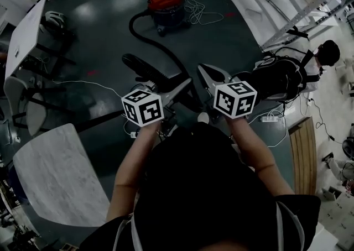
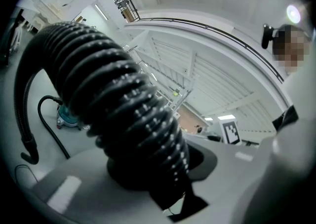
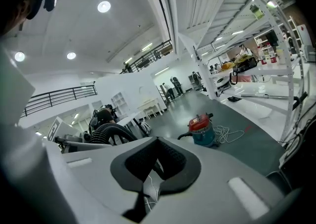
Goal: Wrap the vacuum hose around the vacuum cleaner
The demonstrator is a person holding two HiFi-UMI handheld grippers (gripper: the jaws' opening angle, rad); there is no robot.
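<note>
Dark polished floor (image 1: 105, 29) fills an open hall. The left claw (image 2: 153, 178) grips the black ribbed vacuum hose (image 2: 118, 94); the right claw (image 3: 155, 166) is closed on nothing. The red-lidded blue canister vacuum cleaner (image 1: 166, 2) stands well apart, with the hose trailing to it. Wrapping looks not yet begun; the next move is likely to carry the hose over and loop it round the canister.

A big lab or workshop hall. Around the red vacuum cleaner (image 1: 167, 2) lies glossy dark floor (image 1: 105, 29), with white tables (image 1: 25, 37) to its left, metal shelving (image 1: 310, 4) to its right and a railed gallery (image 3: 59, 94) beyond.
</note>
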